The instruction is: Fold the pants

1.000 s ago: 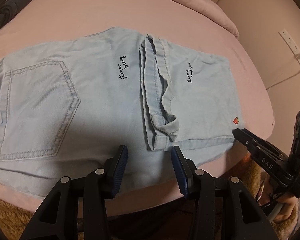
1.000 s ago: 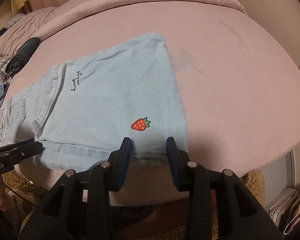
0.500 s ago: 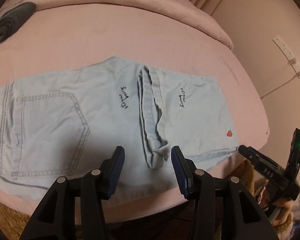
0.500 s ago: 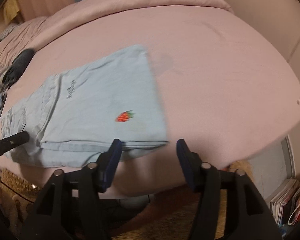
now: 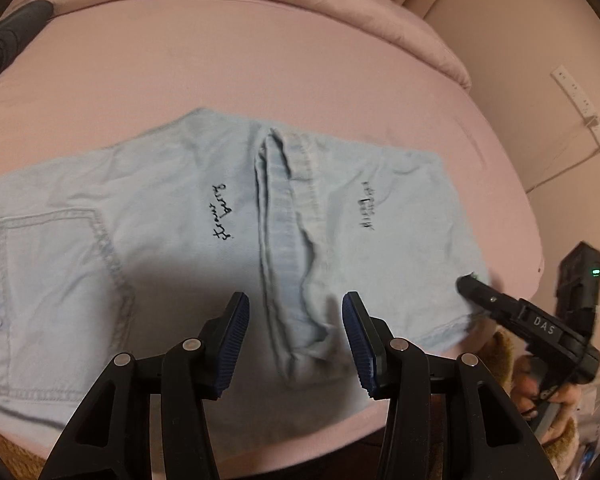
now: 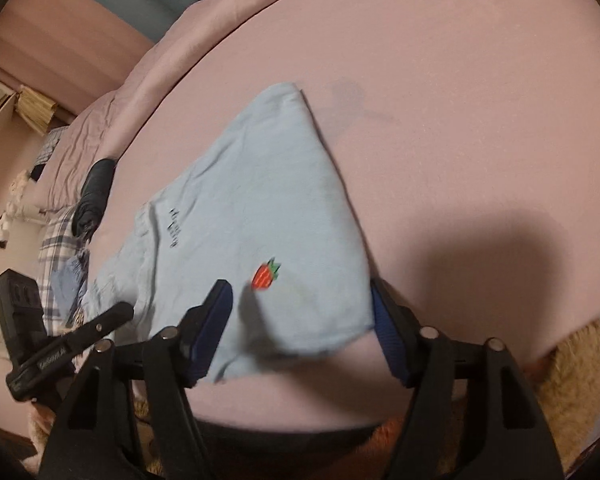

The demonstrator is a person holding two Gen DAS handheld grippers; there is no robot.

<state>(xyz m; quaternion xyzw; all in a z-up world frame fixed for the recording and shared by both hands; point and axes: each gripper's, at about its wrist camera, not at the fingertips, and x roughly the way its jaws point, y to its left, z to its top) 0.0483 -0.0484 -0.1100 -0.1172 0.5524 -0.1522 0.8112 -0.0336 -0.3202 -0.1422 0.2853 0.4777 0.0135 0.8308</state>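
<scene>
Directly ahead of the left gripper (image 5: 296, 340), between its parted blue pads, the bunched hems of the folded-back legs are lying on the pants (image 5: 148, 240); the pads are standing to either side of that ridge without pressing it, so nothing is gripped. The placement is reading as a line-up for a pinch on the near end of the ridge, the spot from which the doubled layer could be lifted for the next fold.

Off to that gripper's right, the right gripper (image 6: 300, 320) is straddling the near corner of the folded end. Its jaws have just been closing from a wider gap, with the corner of the cloth between them; the left pad is lying over the fabric, the right pad is sitting at the cloth's edge, and no clamp is evident, so it is judged to be apart. A person's hand (image 5: 540, 396) is working its handle. Just beyond its left pad the strawberry patch (image 6: 266, 275) is showing face up.

Farther from both grippers, the pants are lying flat along the near edge of the pink bed (image 5: 300, 60), one back pocket (image 5: 52, 304) to the left gripper's left, black script on either side of the ridge. The garment is judged partly folded, with a further fold outstanding.

Beyond, a dark bundle (image 6: 94, 196) is resting on the bed, well apart from the pants.
</scene>
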